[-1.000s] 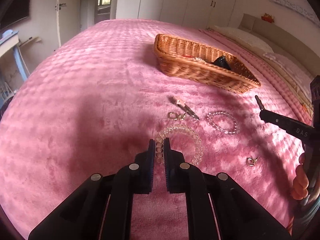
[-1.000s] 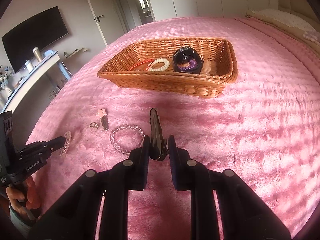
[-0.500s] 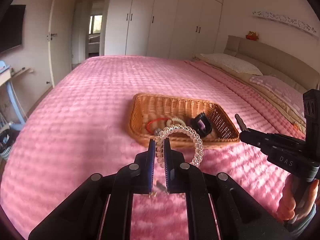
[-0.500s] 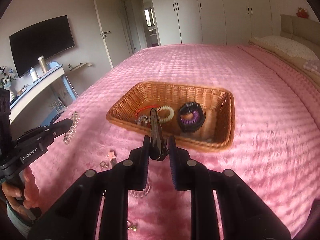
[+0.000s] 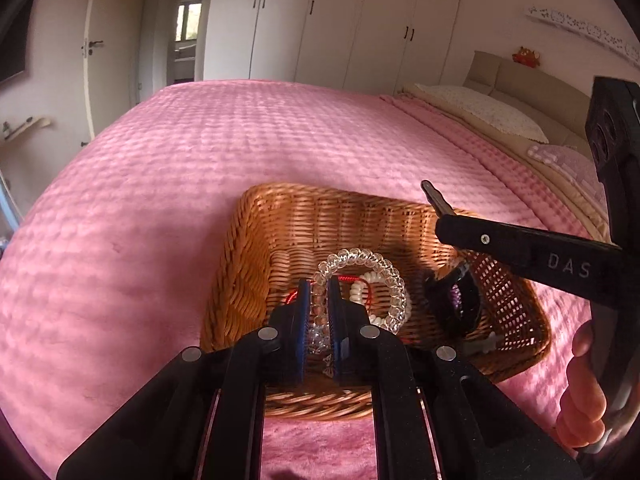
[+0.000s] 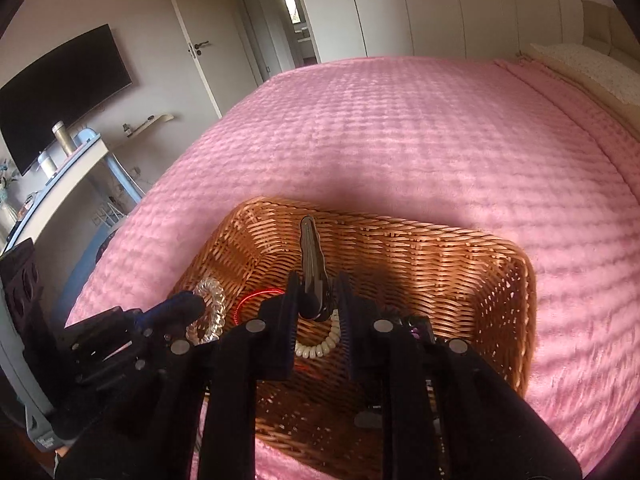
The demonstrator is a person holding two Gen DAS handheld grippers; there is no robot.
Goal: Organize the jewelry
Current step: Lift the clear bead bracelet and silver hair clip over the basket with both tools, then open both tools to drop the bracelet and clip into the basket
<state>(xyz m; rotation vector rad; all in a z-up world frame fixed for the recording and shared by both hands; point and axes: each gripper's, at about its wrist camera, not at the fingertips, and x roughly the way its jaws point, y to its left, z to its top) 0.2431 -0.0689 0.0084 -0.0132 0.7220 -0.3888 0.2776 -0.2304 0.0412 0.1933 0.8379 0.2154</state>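
the clear bead bracelet (image 5: 362, 280) is pinched in the left tool (image 5: 319, 320), over the wicker basket (image 5: 256, 264); the dark hair clip (image 6: 312, 268) is clamped in the right tool (image 6: 316, 312) beside it. a second ago both were low over the pink bed (image 5: 160, 184). a cream bracelet (image 6: 320, 346) and red cord (image 6: 256, 296) lie beneath.

right gripper (image 5: 434, 200): "D A S" in pale raised capitals on the side of its black finger arm, at about 3 o'clock in the left wrist view, just over the basket (image 5: 248, 264)
left gripper (image 6: 192, 304): a small pale label low on its handle, at about 8 o'clock in the right wrist view, too blurred to read
other text: none readable on walls, wardrobe doors or bedding
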